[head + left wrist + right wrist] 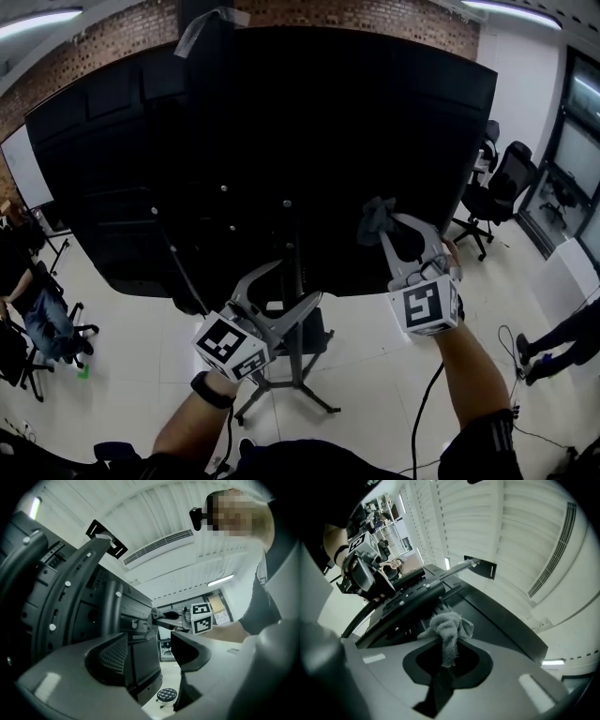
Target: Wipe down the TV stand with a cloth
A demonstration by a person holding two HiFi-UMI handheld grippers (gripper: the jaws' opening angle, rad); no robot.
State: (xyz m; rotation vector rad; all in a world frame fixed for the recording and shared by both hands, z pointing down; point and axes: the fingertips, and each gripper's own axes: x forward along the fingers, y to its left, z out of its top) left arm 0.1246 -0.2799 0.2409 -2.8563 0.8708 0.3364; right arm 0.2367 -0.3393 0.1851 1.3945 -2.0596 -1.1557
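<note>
1. The right gripper (pixel 384 227) is pinching a grey cloth (pixel 449 624) between closed fingers; it is holding it up by the back of the TV (pixel 281 122), above the TV stand (pixel 299 361).
2. The left gripper (pixel 281 291) is hovering near the stand; its fingers are spread and empty.
3. The cloth is looking soft, light and floppy; a bunched fold is probably giving the surest hold.

One crumpled grey terry cloth (pixel 373 217), one large black flat TV (pixel 281 122), one black metal floor stand (pixel 298 361), two grey plastic claws: left claw (pixel 294 283), right claw (pixel 392 225).
</note>
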